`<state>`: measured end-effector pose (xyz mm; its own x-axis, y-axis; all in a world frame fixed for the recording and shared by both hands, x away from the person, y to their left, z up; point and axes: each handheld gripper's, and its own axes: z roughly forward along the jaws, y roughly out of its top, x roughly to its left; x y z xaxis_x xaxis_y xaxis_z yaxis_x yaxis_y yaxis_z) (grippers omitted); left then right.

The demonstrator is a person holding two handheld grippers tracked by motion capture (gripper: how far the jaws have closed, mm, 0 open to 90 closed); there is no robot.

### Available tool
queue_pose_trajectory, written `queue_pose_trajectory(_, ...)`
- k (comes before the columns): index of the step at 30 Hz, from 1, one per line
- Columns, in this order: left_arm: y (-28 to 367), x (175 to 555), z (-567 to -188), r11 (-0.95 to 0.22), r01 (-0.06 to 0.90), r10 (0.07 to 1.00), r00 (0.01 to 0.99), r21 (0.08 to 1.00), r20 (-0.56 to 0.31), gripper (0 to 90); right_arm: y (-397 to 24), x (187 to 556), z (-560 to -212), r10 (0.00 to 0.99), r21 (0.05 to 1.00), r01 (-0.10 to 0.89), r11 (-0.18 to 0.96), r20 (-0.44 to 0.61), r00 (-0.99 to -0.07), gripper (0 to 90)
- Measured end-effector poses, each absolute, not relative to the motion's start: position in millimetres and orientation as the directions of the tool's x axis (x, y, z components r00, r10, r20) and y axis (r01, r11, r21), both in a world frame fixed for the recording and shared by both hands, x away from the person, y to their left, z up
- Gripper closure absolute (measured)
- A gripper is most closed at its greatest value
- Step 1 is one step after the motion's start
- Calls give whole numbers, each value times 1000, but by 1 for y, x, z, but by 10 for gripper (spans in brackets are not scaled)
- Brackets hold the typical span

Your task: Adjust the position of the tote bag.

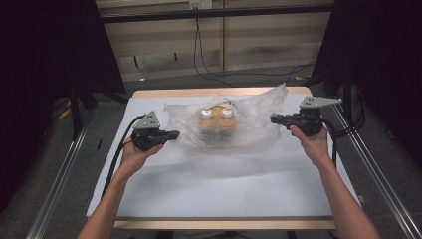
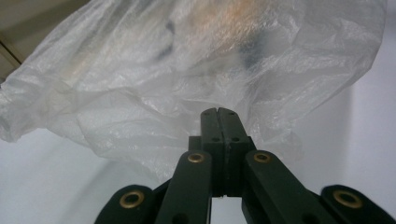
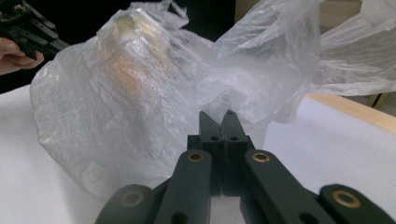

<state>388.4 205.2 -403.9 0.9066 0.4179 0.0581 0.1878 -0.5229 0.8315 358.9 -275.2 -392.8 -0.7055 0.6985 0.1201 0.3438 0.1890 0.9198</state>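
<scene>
A crumpled clear plastic bag [image 1: 234,117] lies at the far middle of the white table cover [image 1: 224,184], with orange and white-capped items [image 1: 218,122] blurred inside it. My left gripper [image 1: 175,134] is just left of the bag, its jaws shut and empty, pointing at it. In the left gripper view the shut jaw tips [image 2: 218,113] stand close before the bag [image 2: 196,70]. My right gripper [image 1: 273,119] is at the bag's right edge, shut with nothing in it. In the right gripper view its tips [image 3: 219,116] sit just short of the bag's folds [image 3: 140,93].
The cover lies on a wooden table [image 1: 224,224] with its rim showing front and back. Metal rails [image 1: 64,164] run along both sides. Cables [image 1: 204,55] trail on the floor behind. The other gripper [image 3: 28,28], in a hand, is at the right gripper view's top left.
</scene>
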Motion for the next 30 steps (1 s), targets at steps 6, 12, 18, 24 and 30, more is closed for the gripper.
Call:
queue_pose_trajectory(6, 200, 390, -415, -569, 193, 394, 917, 799, 59, 900, -273, 356, -400, 697, 910, 362, 203, 125, -706, 900)
queue_pose_trajectory(12, 190, 392, -426, -631, 203, 379, 923, 748, 69, 900, -267, 359, -410, 693, 892, 383, 239, 120, -711, 900)
queue_pose_trajectory(18, 185, 396, -438, -652, 227, 383, 922, 723, 56, 900, -261, 363, -421, 698, 869, 411, 275, 114, -707, 900)
queue_pose_trajectory(24, 189, 401, -452, -674, 256, 396, 917, 693, 46, 900, -262, 368, -435, 706, 846, 445, 295, 121, -698, 900)
queue_pose_trajectory(30, 194, 404, -459, -678, 276, 406, 913, 681, 34, 900, -265, 371, -447, 713, 821, 476, 314, 127, -690, 900)
